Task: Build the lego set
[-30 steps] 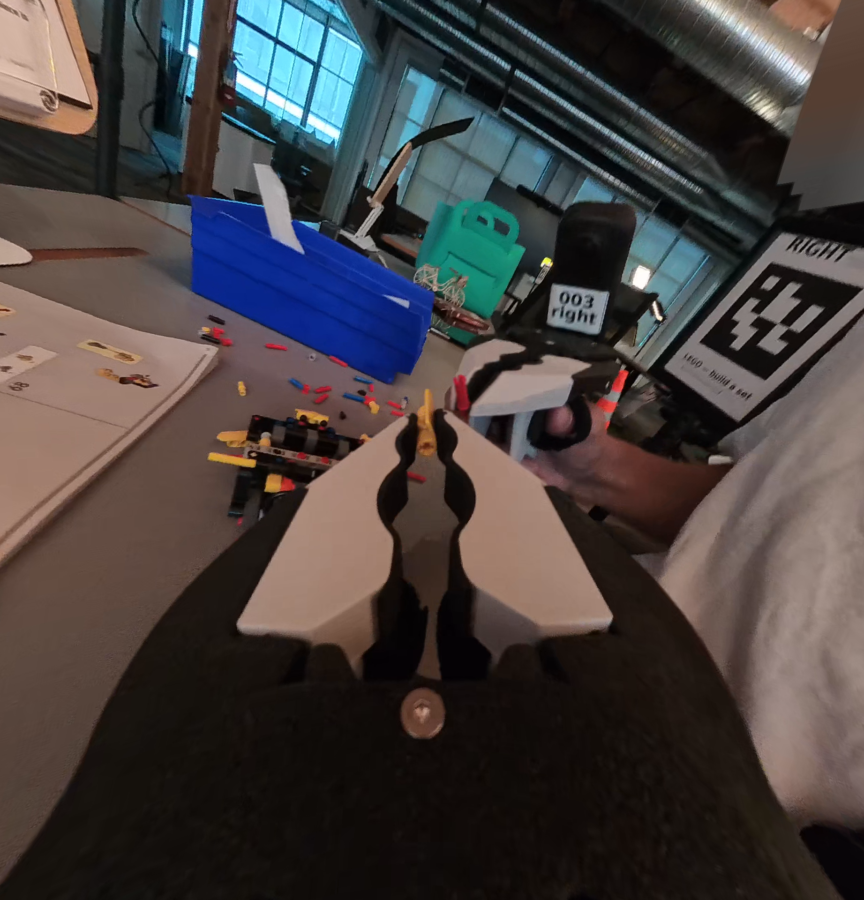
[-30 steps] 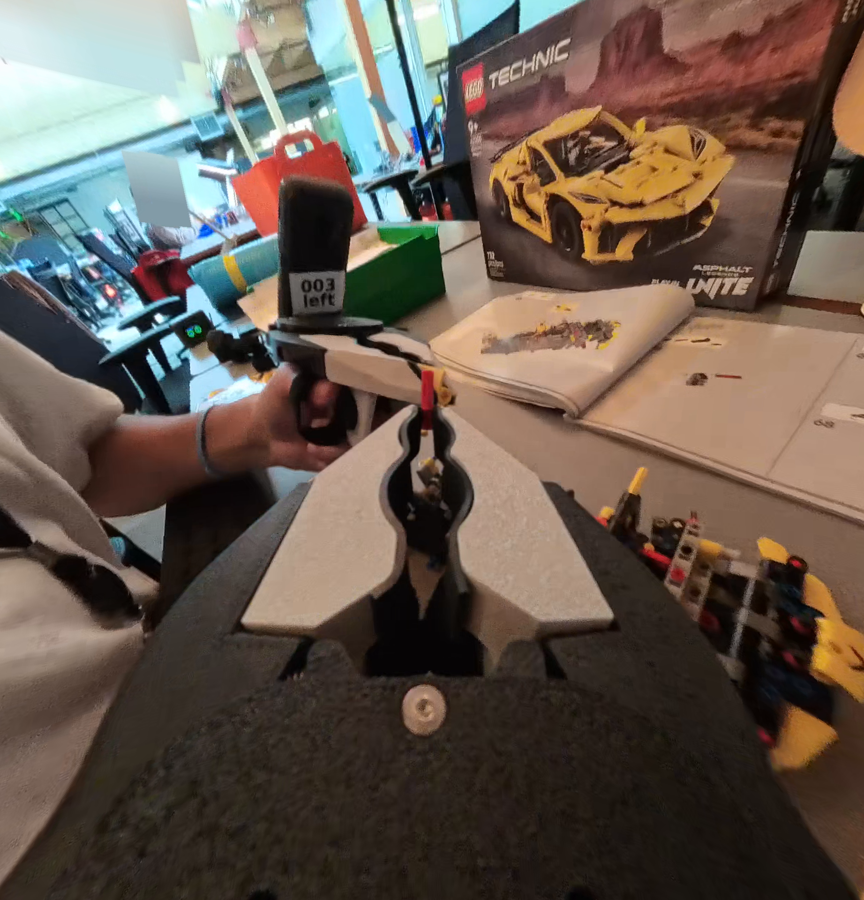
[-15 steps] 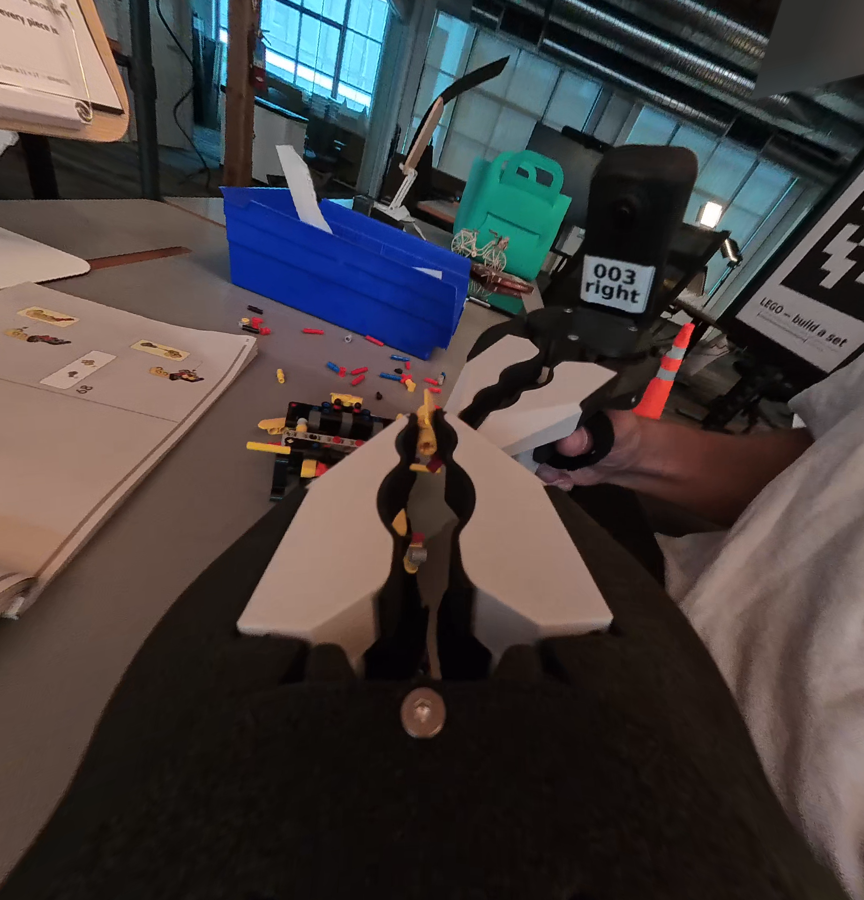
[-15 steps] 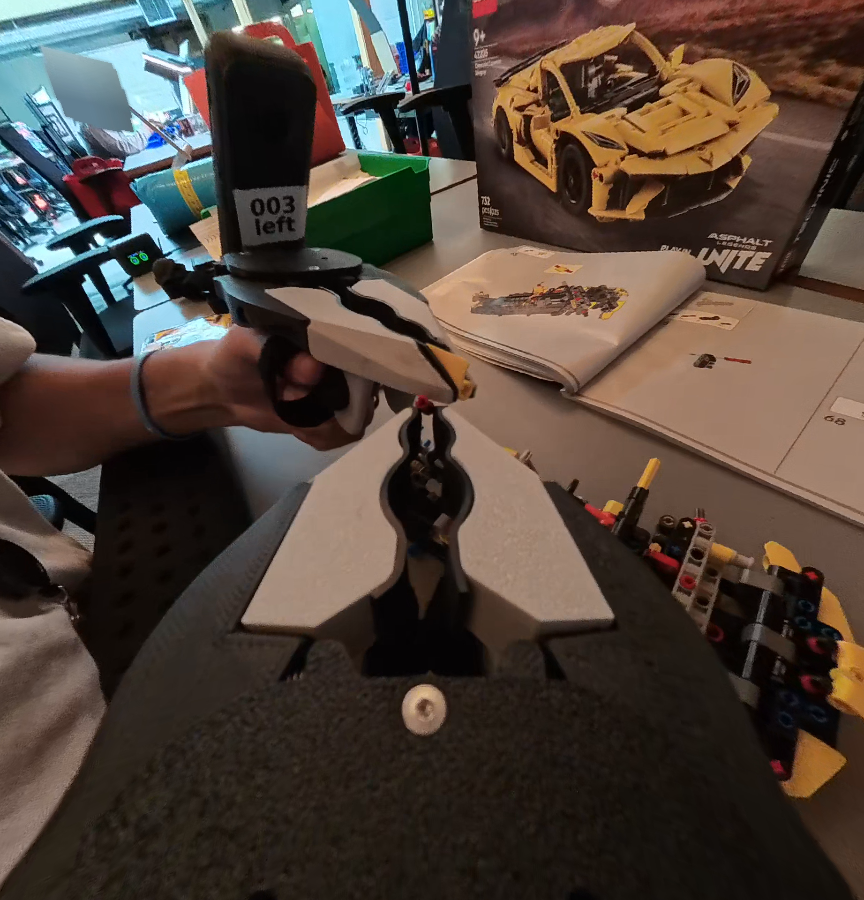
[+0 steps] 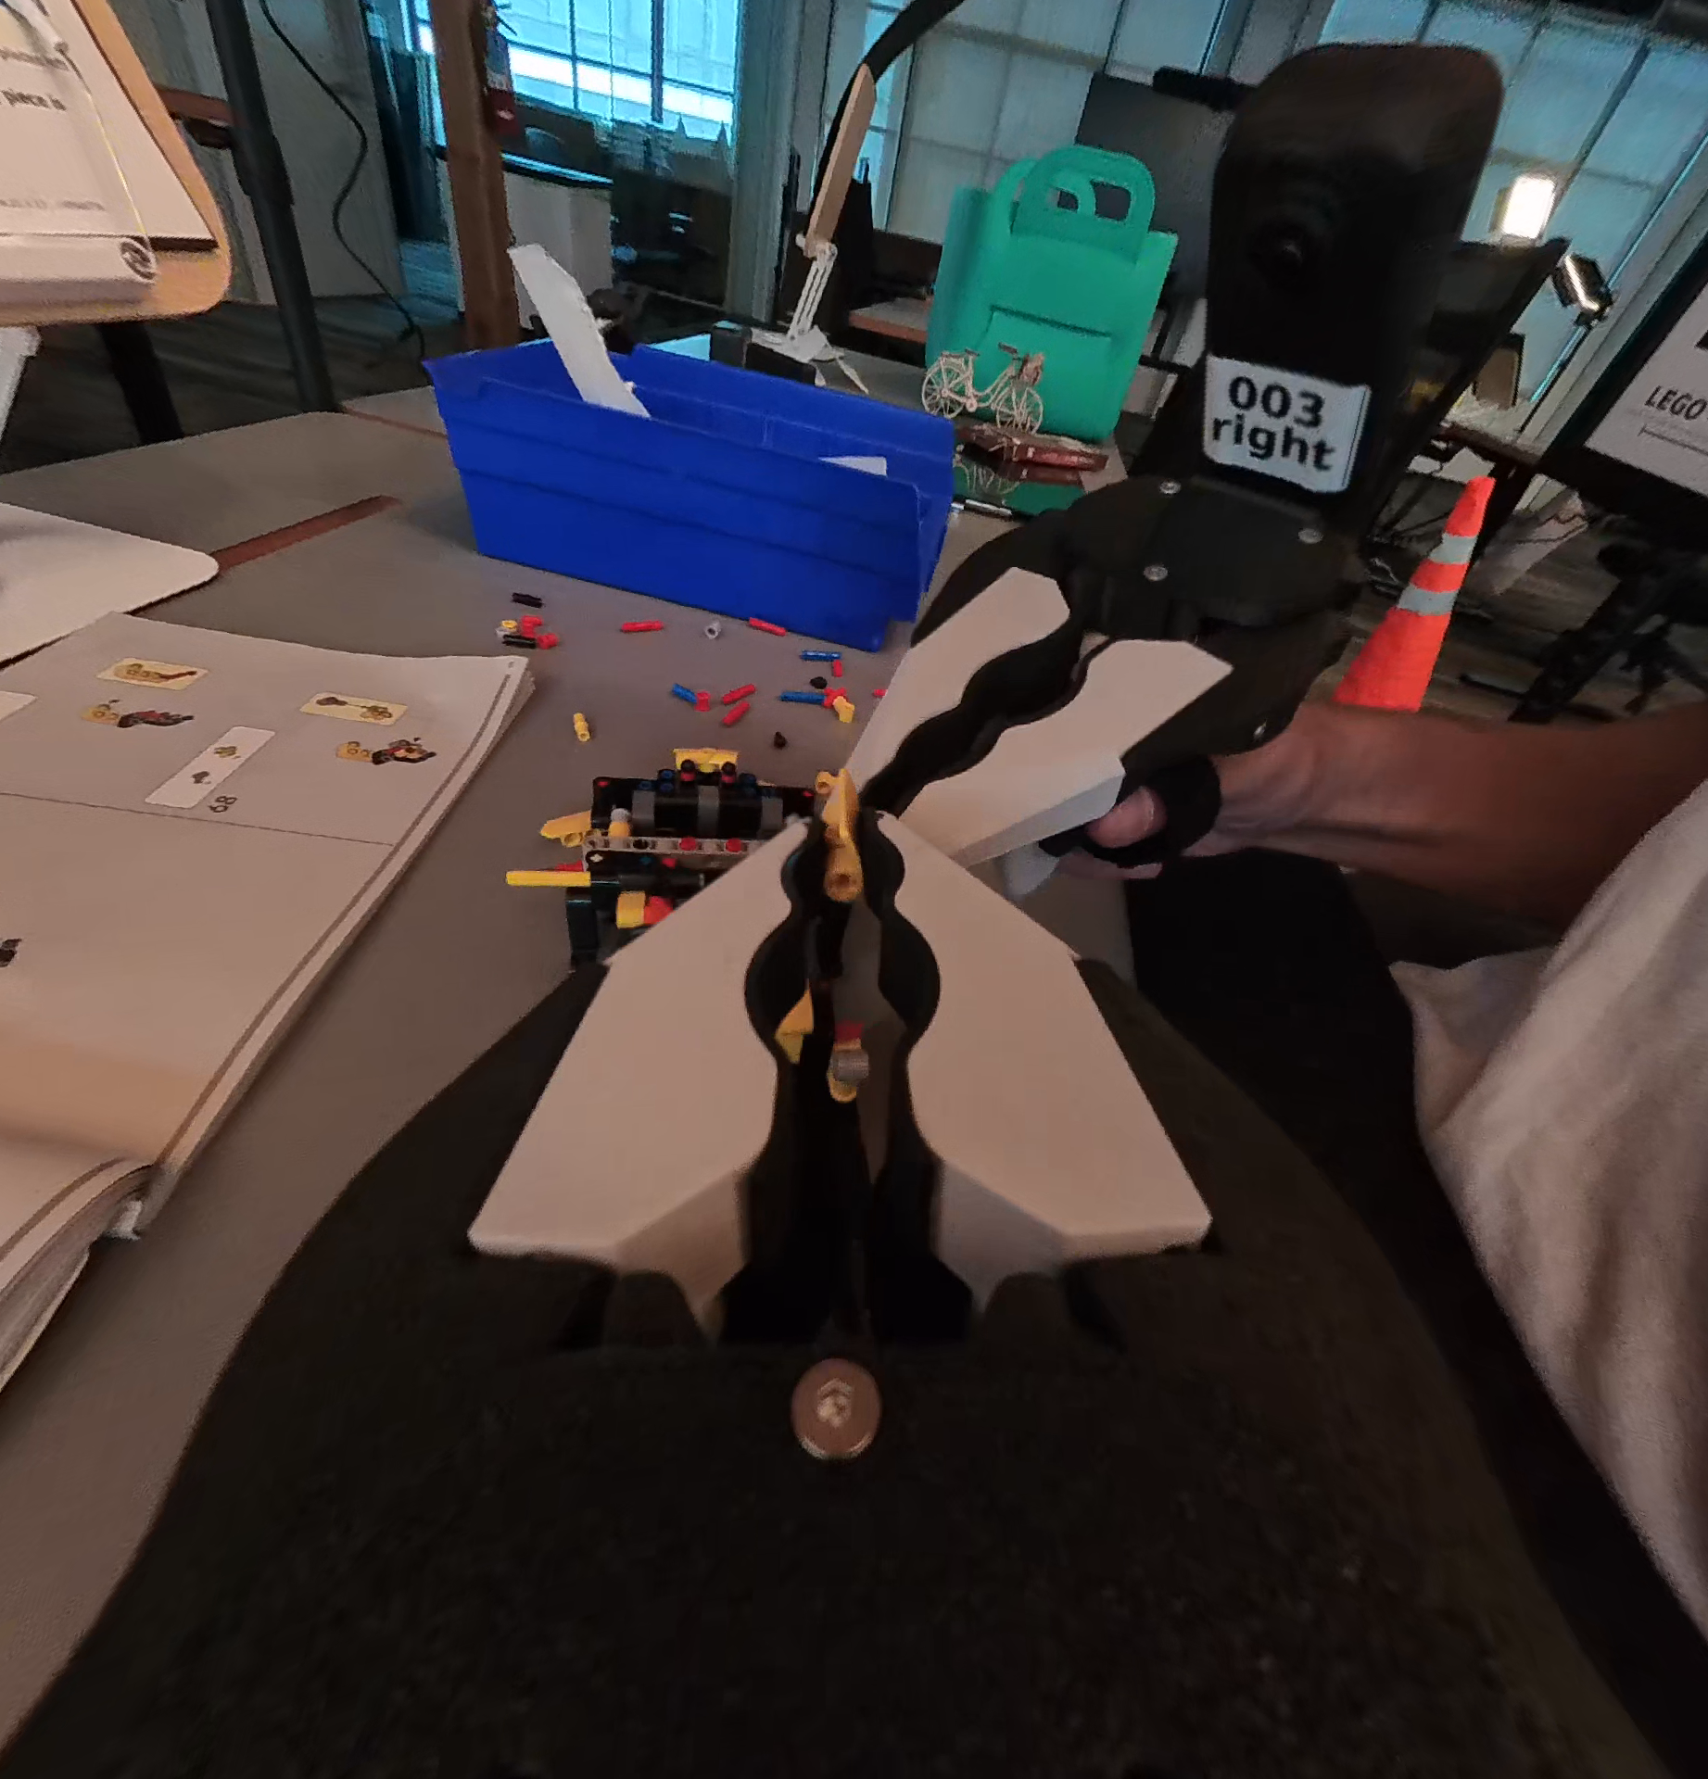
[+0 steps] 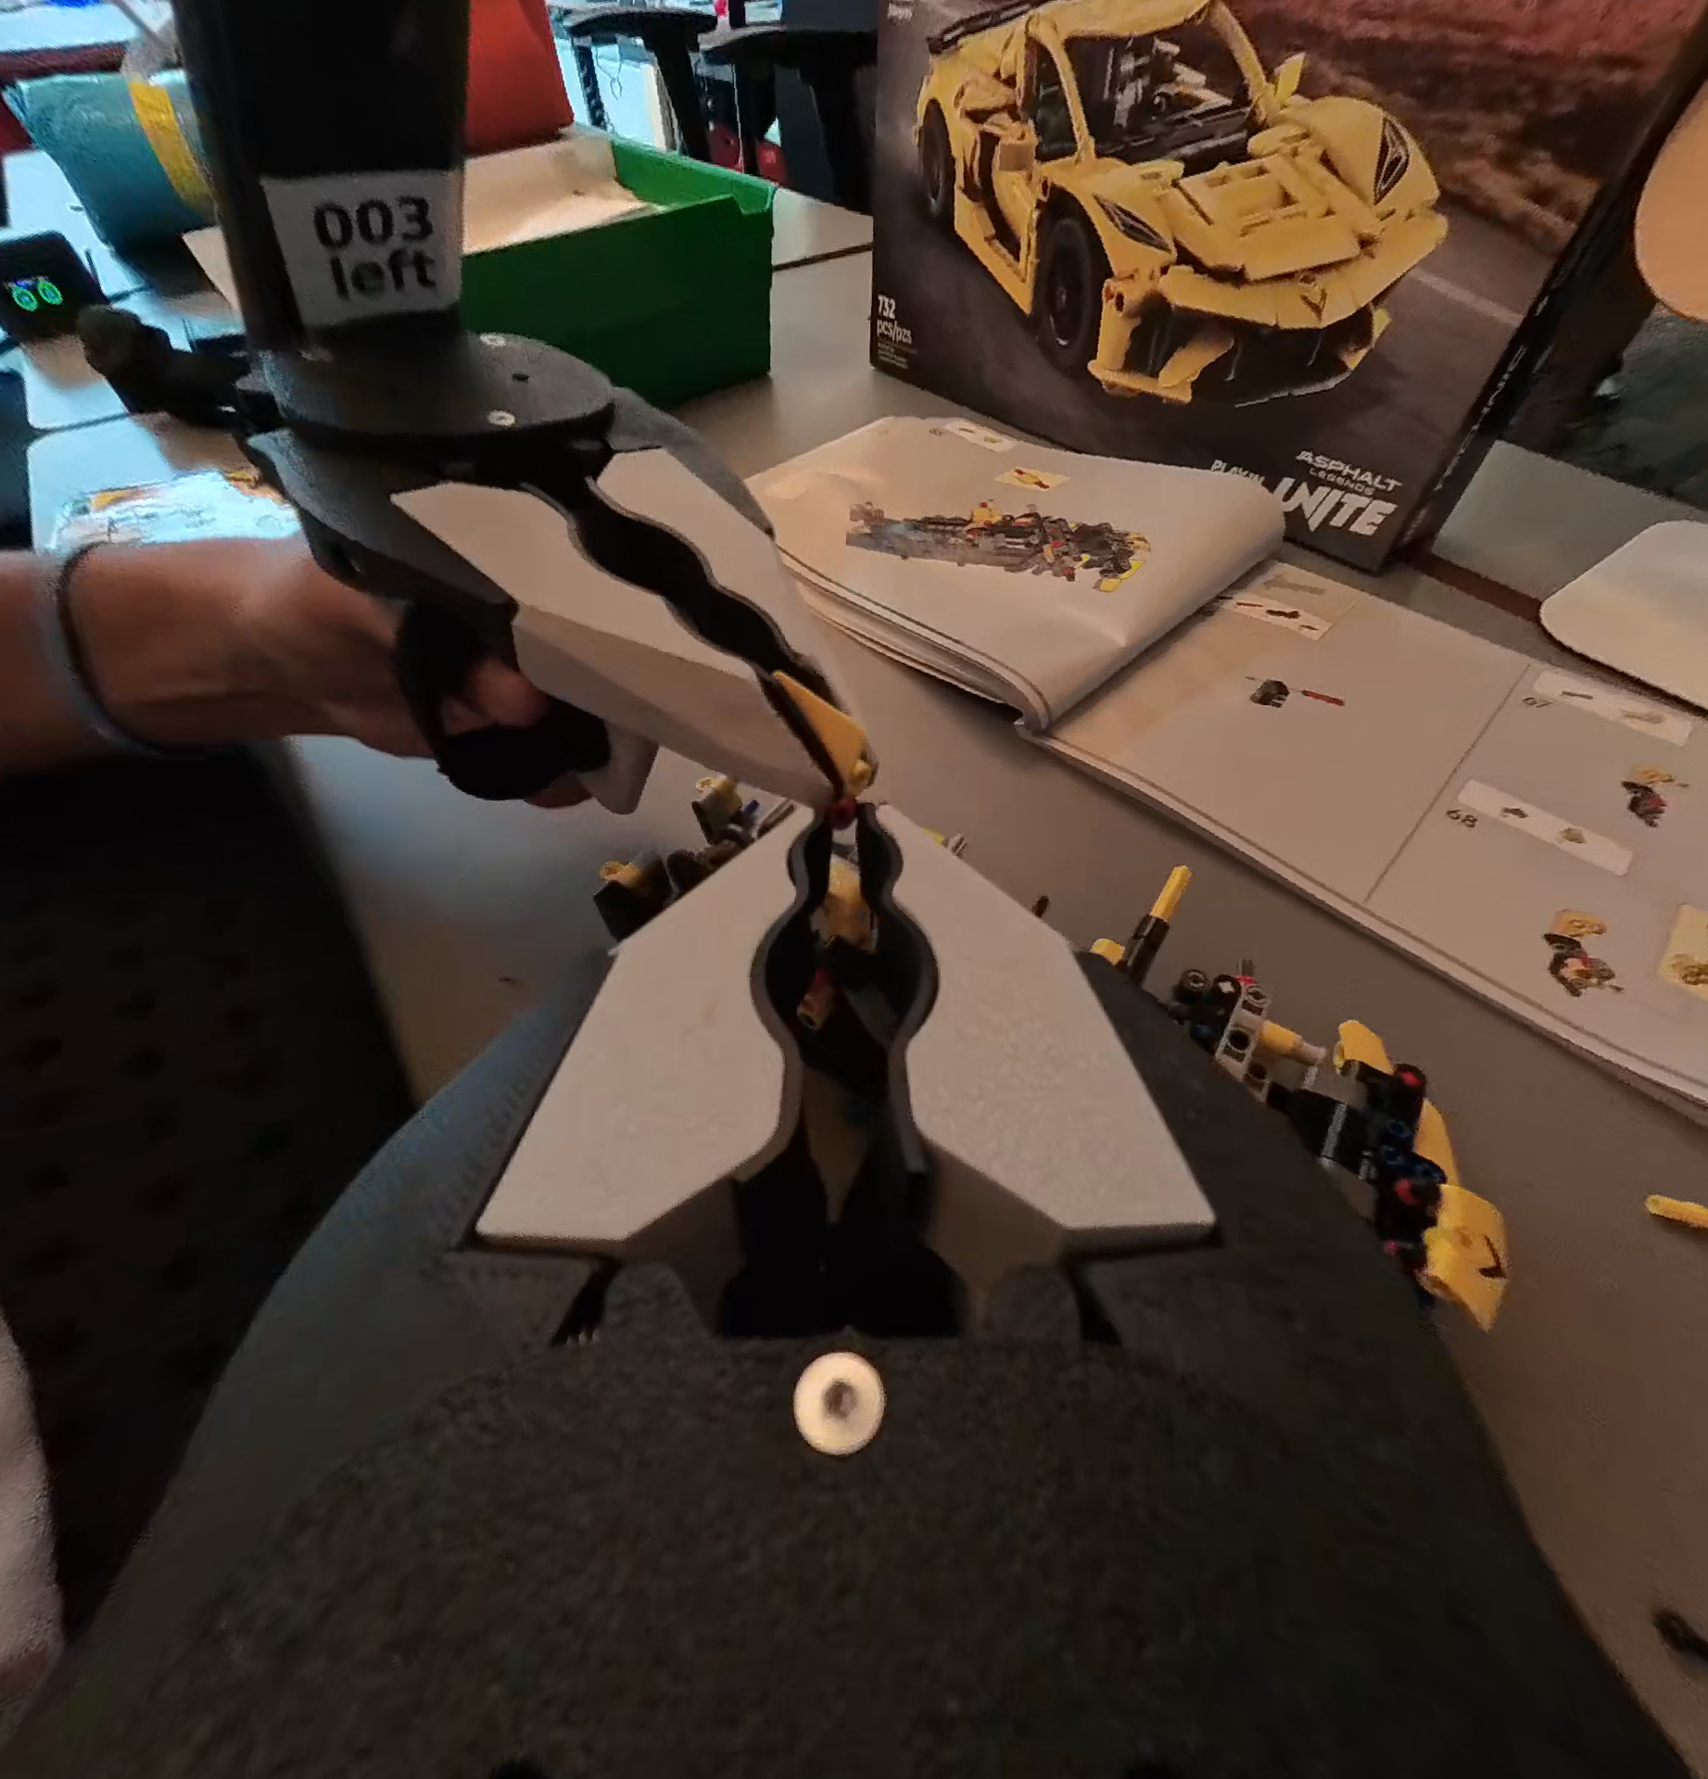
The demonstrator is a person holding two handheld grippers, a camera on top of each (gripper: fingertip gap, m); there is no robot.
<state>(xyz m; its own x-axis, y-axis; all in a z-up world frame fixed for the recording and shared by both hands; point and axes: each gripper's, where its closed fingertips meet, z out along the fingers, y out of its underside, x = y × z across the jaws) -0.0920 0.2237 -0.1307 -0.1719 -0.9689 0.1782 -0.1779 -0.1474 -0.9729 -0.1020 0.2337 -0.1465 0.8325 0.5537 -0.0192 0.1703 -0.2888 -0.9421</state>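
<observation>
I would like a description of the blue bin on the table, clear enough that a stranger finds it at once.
Start at the grey table and look to its far edge, beyond the open instruction booklet and the half-built black and yellow model. The blue bin is a long, ribbed plastic box with small loose pieces scattered before it. It alone is bright blue, with a white strip sticking up from inside.

Setting: open-plan workshop / maker lab.
Large factory-style windows (image 5: 628, 67), grey counter (image 5: 368, 539) carrying a blue parts bin (image 5: 696, 501), a green bin (image 6: 628, 279), an orange traffic cone (image 5: 1427, 597) on the floor, office chairs and further counters behind.
</observation>
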